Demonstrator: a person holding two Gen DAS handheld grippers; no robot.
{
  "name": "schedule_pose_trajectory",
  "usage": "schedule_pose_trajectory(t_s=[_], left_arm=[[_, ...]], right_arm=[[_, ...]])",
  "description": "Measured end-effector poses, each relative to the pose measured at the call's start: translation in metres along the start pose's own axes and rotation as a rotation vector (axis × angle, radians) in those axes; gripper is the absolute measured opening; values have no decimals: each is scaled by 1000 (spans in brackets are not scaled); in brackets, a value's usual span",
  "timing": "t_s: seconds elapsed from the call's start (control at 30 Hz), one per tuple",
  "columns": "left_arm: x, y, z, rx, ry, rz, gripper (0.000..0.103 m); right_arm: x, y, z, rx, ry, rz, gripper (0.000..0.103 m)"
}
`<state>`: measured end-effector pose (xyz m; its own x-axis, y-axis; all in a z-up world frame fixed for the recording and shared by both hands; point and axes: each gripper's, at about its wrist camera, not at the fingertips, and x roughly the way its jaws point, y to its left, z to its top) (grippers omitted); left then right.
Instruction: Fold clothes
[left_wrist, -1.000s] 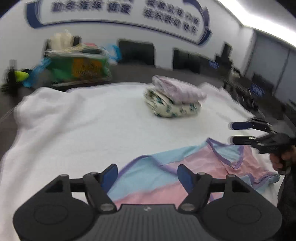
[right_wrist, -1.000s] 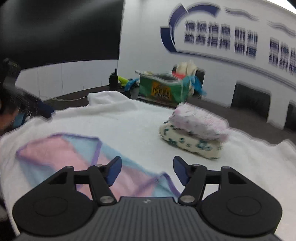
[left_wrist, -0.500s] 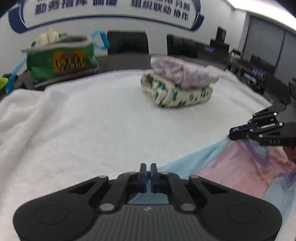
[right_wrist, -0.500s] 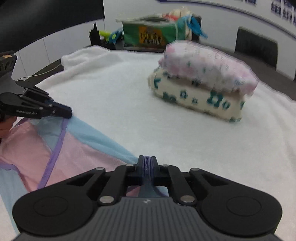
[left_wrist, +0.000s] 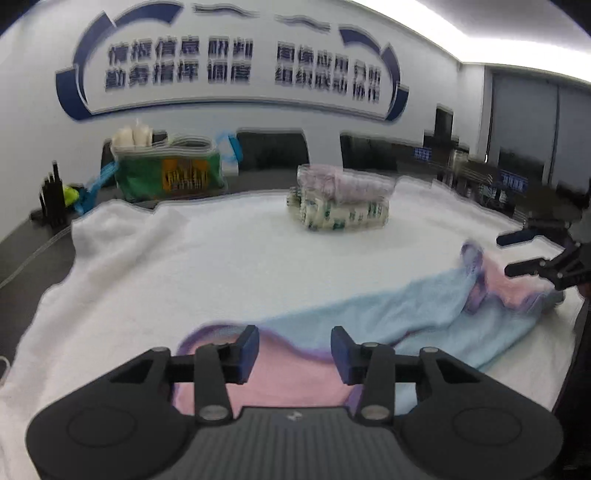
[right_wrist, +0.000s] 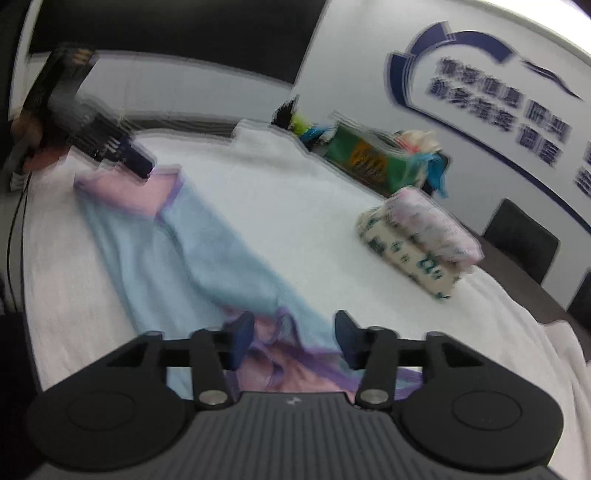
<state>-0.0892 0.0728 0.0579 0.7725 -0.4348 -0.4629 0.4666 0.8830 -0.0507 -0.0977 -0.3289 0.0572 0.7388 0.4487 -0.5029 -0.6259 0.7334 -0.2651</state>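
A pink and light-blue garment (left_wrist: 369, 317) with purple trim lies stretched in a long band across the near part of a white blanket (left_wrist: 221, 258) that covers the table. In the left wrist view the left gripper (left_wrist: 294, 350) hangs just above the garment's pink end, its two blue-padded fingers (left_wrist: 246, 349) spread wide with nothing between them. At the far right of that view the right gripper (left_wrist: 517, 253) shows side-on, its jaws apart over the other, bunched pink end of the cloth.

The right wrist view confirms it: the right gripper (right_wrist: 293, 339) stands wide, with crumpled pink fabric and purple edging lying below the gap. The cloth seems to lie loose under the fingers rather than pinched, though motion blur makes this hard to settle. At the far left of this view the left gripper (right_wrist: 136, 162) is smeared by blur beside the garment's pink corner.

Farther off on the blanket, well apart from the garment, sits a stack of folded clothes (left_wrist: 340, 203): a pale pink piece on top of a cream one with green print. Beyond the blanket's far left edge stands a green bag (left_wrist: 170, 175).
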Motion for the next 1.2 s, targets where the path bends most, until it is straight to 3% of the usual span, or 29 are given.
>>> schedule_pose_trajectory(t_s=[0.13, 0.23, 0.4, 0.63, 0.7, 0.77, 0.8, 0.87, 1.0, 1.1, 1.2], left_arm=[[-1, -23, 0, 66, -25, -78, 59], [9, -40, -5, 131, -11, -114, 59], [21, -49, -7, 133, 15, -171, 59], [46, -67, -8, 181, 69, -201, 58], [53, -64, -10, 174, 84, -192, 54], [64, -60, -11, 147, 122, -175, 19], [69, -57, -11, 130, 146, -169, 11], [75, -53, -12, 103, 160, -150, 6], [75, -49, -15, 77, 160, -114, 4], [73, -46, -16, 59, 165, -92, 7], [58, -50, -12, 96, 119, -64, 9]], right_arm=[[-12, -1, 3, 32, -26, -9, 52], [-5, 2, 4, 28, 7, 17, 52], [-1, 13, -6, 29, 51, 71, 52], [19, 12, -8, 189, 100, 109, 52], [17, 13, -11, 180, 98, 118, 52], [18, 7, -15, 206, 93, 104, 50], [20, 4, -17, 228, 95, 91, 47], [29, 2, -18, 242, 106, 72, 2], [45, 7, -19, 178, 136, -23, 2], [45, 5, -20, 172, 161, -28, 5], [24, -4, -17, 186, 135, -40, 23]])
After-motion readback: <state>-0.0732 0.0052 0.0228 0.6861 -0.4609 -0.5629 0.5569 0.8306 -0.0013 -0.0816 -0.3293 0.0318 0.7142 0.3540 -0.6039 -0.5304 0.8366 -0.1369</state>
